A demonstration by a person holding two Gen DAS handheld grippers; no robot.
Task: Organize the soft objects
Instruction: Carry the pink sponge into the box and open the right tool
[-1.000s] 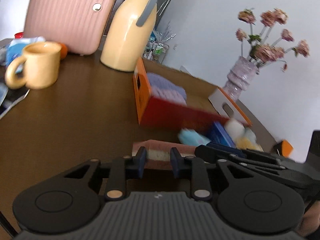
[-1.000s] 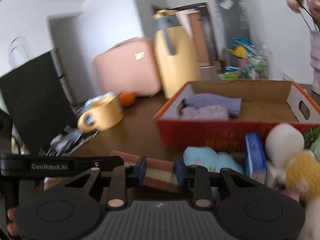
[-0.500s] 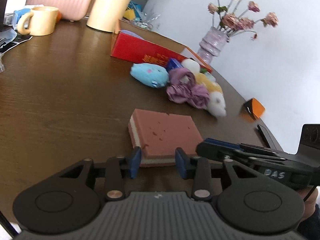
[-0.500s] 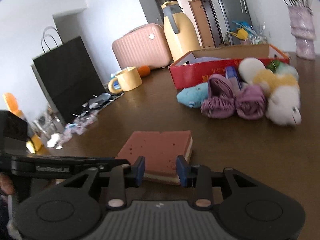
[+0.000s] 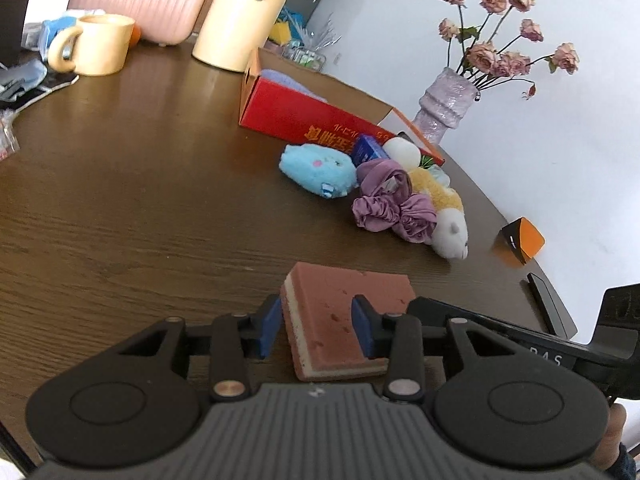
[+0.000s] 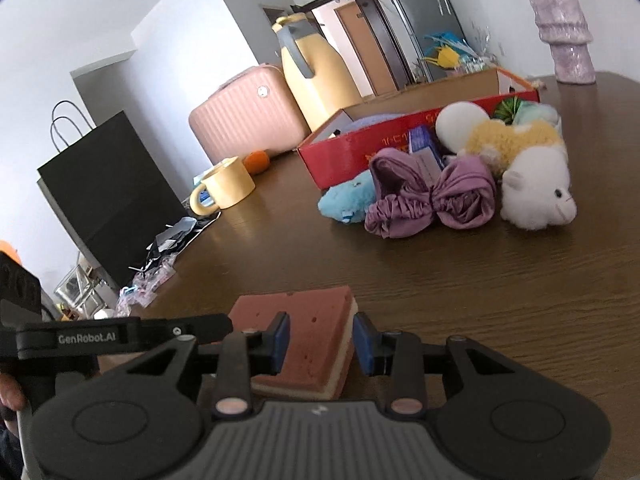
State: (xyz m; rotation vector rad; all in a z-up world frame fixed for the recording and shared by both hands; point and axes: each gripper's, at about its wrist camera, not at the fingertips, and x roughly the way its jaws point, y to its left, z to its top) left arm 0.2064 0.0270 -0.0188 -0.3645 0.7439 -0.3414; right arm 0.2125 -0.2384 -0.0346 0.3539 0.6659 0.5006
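A: Surface [image 5: 120,208]: dark brown wood, white walls behind. Sponge [image 5: 344,320] lies flat at 6 o'clock, nearest the cameras.

B: Left gripper [image 5: 316,330] fingers straddle its left corner, spread, a gap showing on one side. Right gripper [image 6: 320,340] fingers likewise over the opposite corner, not pinching.

A: Farther, at 1 o'clock: plush toys [image 5: 316,168] heaped against the red box [image 5: 304,120].
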